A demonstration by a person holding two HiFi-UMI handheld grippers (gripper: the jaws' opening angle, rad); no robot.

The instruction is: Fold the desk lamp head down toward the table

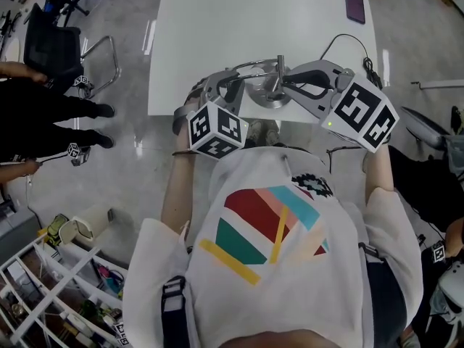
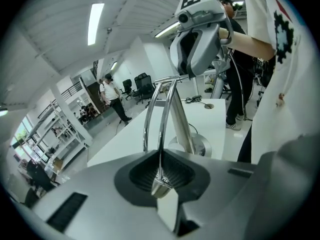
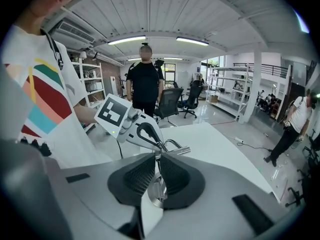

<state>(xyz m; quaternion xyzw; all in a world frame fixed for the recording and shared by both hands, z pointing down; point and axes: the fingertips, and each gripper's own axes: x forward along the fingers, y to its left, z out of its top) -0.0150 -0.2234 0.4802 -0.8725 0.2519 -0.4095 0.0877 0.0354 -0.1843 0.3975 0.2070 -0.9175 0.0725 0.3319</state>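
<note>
My left gripper (image 2: pixel 161 178) is clenched on the desk lamp (image 1: pixel 272 85). Its dark ribbed pads pinch one thin rod of the lamp's chrome loop (image 2: pixel 161 109), which rises straight out of my jaws and bends over at the top. My right gripper (image 3: pixel 157 181) is squeezed almost fully together, with a sliver of bright chrome caught low between its pads. From the left gripper view it sits at the very top of the lamp, where the loop meets the slanted stem (image 2: pixel 182 121). The lamp stands on its round base (image 2: pixel 199 146) at the near edge of the white table (image 1: pixel 217 20), right in front of my chest, with both grippers meeting over it from either side. From the head view the lamp's chrome parts crowd between the two marker cubes, and I cannot tell how far the head is tilted. A dark phone (image 1: pixel 354 4) lies flat at the table's far right corner, well apart from the lamp. A cable (image 1: pixel 341 40) runs across the table's right side behind my right gripper. A person in black (image 3: pixel 145 79) stands beyond the table's far end.
</note>
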